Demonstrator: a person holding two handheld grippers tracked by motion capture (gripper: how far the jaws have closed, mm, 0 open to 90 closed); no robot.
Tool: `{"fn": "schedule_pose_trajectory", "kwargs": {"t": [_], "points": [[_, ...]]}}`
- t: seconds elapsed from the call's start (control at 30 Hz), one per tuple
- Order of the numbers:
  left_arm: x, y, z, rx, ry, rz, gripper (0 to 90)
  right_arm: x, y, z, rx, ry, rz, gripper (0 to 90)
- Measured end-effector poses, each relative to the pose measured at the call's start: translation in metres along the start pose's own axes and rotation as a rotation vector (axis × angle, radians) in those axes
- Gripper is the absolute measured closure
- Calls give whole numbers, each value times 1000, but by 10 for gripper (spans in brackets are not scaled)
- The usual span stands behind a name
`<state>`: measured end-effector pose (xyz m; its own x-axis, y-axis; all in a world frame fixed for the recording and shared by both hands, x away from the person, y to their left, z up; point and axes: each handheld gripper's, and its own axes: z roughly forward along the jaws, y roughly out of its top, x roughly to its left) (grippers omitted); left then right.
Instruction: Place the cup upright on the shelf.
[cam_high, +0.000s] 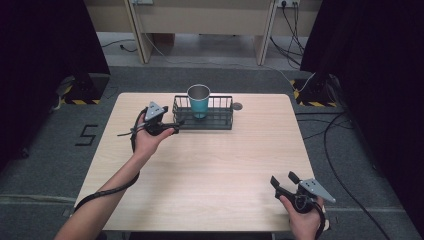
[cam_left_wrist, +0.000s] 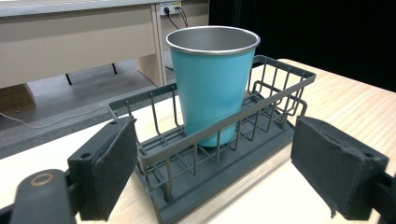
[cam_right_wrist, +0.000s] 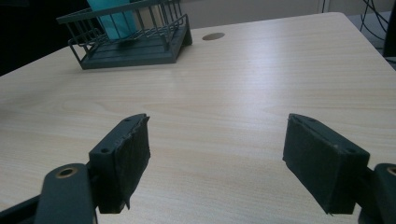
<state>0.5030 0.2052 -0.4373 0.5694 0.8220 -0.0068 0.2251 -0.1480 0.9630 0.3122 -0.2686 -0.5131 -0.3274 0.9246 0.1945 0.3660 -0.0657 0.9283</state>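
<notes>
A teal cup (cam_high: 199, 102) stands upright inside a dark wire rack (cam_high: 220, 119) at the far middle of the tabletop (cam_high: 215, 170), the rack's low walls keeping it from sliding. The left gripper (cam_high: 176, 125) sits at the rack's left end with its jaws wide apart and holding nothing, lined up, it seems, to take the rack's near corner or the cup, though whether a pad touches the wire is hard to tell. The right gripper (cam_high: 284, 179) waits near the tabletop's near right corner, well apart from the rack, its jaws also spread wide and empty.
</notes>
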Motion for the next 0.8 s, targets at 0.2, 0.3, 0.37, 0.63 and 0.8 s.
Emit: {"fn": "schedule_pose_trajectory", "kwargs": {"t": [0.2,0.3,0.37,0.63,0.8], "points": [[-1,-2,-12,-8,-7,8,141,0,0,0,0,-1,-1,236],[-2,-5,-18,-15,-3,8,142,0,0,0,0,-1,0,236],[-3,-6,-22,-21,-4,10,142,0,0,0,1,-1,-1,236],[-2,-14,-33,-16,-5,7,142,0,0,0,0,-2,-2,236],[-2,-20,-44,-16,-3,12,142,0,0,0,0,-2,-1,236]]}}
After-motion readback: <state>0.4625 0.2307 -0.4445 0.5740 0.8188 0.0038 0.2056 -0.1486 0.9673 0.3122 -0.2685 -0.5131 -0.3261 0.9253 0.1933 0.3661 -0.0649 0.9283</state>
